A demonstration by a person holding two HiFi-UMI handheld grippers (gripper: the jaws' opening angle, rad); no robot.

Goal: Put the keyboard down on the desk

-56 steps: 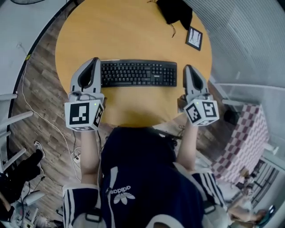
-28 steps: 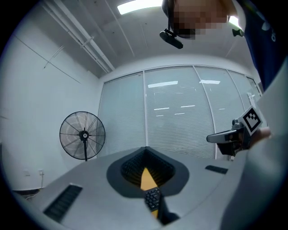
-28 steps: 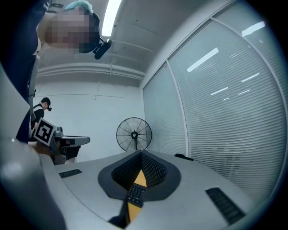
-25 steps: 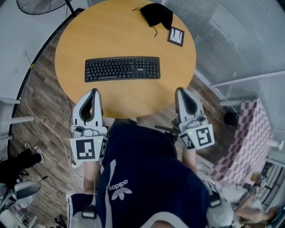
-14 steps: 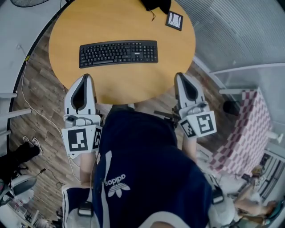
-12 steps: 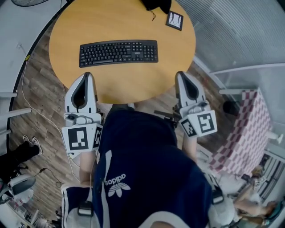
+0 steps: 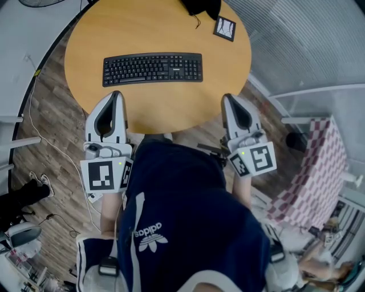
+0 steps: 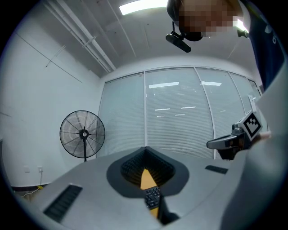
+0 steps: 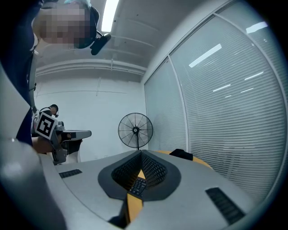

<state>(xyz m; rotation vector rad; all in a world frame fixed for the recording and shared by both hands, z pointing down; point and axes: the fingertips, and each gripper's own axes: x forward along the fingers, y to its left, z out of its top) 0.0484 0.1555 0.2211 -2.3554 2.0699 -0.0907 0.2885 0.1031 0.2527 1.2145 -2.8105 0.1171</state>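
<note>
The black keyboard (image 7: pixel 153 68) lies flat on the round wooden desk (image 7: pixel 159 111), with nothing touching it. My left gripper (image 7: pixel 118 94) hovers at the desk's near edge, short of the keyboard's left end, shut and empty. Near the same edge, my right gripper (image 7: pixel 228 98) is also shut and empty, below the keyboard's right end. In the left gripper view the jaws (image 8: pixel 145 147) meet at a point, and a strip of keyboard (image 8: pixel 153 197) shows below them. The right gripper view shows its jaws (image 9: pixel 141 152) closed, with the keyboard (image 9: pixel 137 185) beyond.
A black cloth (image 7: pixel 201 7) and a small framed card (image 7: pixel 224 28) lie at the desk's far edge. A standing fan (image 8: pixel 83 133) is beyond the desk. A checkered cloth (image 7: pixel 316 171) hangs at right, and cables (image 7: pixel 48 145) run over the wood floor at left.
Both grippers have drawn back from the keyboard's ends to the desk's near edge. In the last half second they barely shift. The keyboard stays flat on the desk.
</note>
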